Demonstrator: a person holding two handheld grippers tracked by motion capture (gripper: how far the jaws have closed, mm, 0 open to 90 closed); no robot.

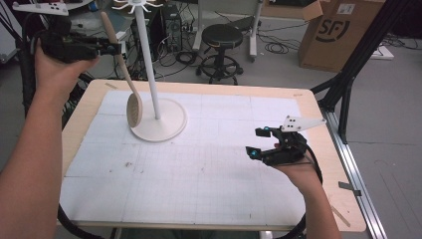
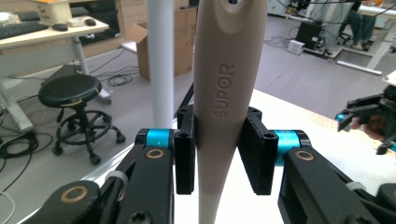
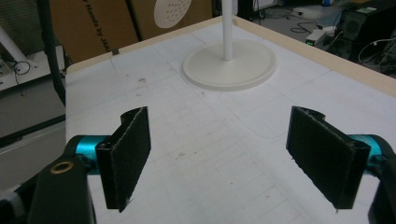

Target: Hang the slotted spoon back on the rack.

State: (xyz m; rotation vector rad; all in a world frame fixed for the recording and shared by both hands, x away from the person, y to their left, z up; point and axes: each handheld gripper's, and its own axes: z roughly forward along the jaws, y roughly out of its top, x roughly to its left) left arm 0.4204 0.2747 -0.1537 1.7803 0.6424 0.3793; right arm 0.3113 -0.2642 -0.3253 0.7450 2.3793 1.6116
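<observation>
Left gripper [image 2: 219, 156]: jaws closed on the handle of a beige slotted spoon [image 1: 122, 62], pads pressing both flanks just below the embossed lettering. The grip sits on the upper handle, leaving the hanging hole at the tip free above the jaws, which looks meant for hooking it onto the rack. In the high view the left gripper [image 1: 107, 48] is raised well above the bench [image 1: 209, 88] at its far-left corner, and the spoon hangs tilted, bowl down, its round head low in front of the rack's base [image 1: 169, 122] without clearly touching it.

Rack pole [image 1: 148, 64] stands just beside the handle; the ring of hooks [image 1: 138, 6] at its top is above the gripper's level, so my guess is the spoon must rise before it can be hung.

Left forearm reaches up steeply along the bench's left edge, the hand wrapped round the gripper body from beneath.

Right gripper [image 3: 229, 158]: jaws wide apart, nothing between them, facing the rack base across the white mat [image 3: 196, 140]. In the high view the right gripper [image 1: 262, 143] hovers low over the bench's right side, well apart from the spoon, wrist level, apparently waiting.
</observation>
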